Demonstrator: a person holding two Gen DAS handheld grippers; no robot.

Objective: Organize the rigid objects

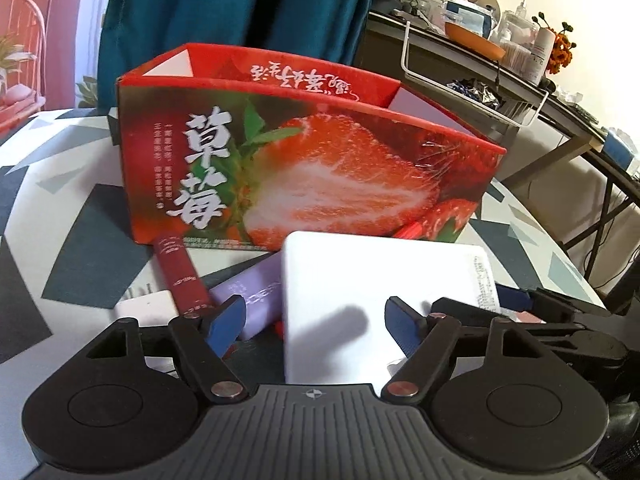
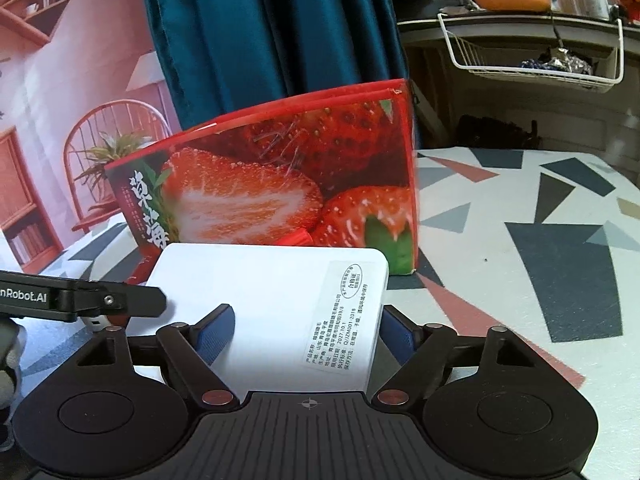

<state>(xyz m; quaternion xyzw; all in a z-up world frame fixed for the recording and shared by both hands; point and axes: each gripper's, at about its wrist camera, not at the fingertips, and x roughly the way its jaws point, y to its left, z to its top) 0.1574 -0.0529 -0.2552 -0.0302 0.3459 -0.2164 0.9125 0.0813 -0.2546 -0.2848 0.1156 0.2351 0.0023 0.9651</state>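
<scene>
A white flat box [image 2: 264,304] with a printed label lies on the table in front of the red strawberry carton [image 2: 280,196], which stands open at the top. My right gripper [image 2: 306,332] is over the box's near end. Its right pad runs along the box's right edge and its left pad overlaps the white face; it is open. My left gripper [image 1: 314,322] is open at the white box [image 1: 372,280], with its left pad clear of the box's left edge and its right finger casting a shadow on the face. A dark red tube [image 1: 182,276] and a lilac box [image 1: 256,292] lie by the left pad.
The strawberry carton [image 1: 304,164] stands just behind the pile on the patterned tablecloth [image 2: 520,240]. A small white item [image 1: 146,306] lies at the left. A teal curtain hangs behind, and a cluttered shelf with a white wire basket [image 2: 532,64] stands at the back right.
</scene>
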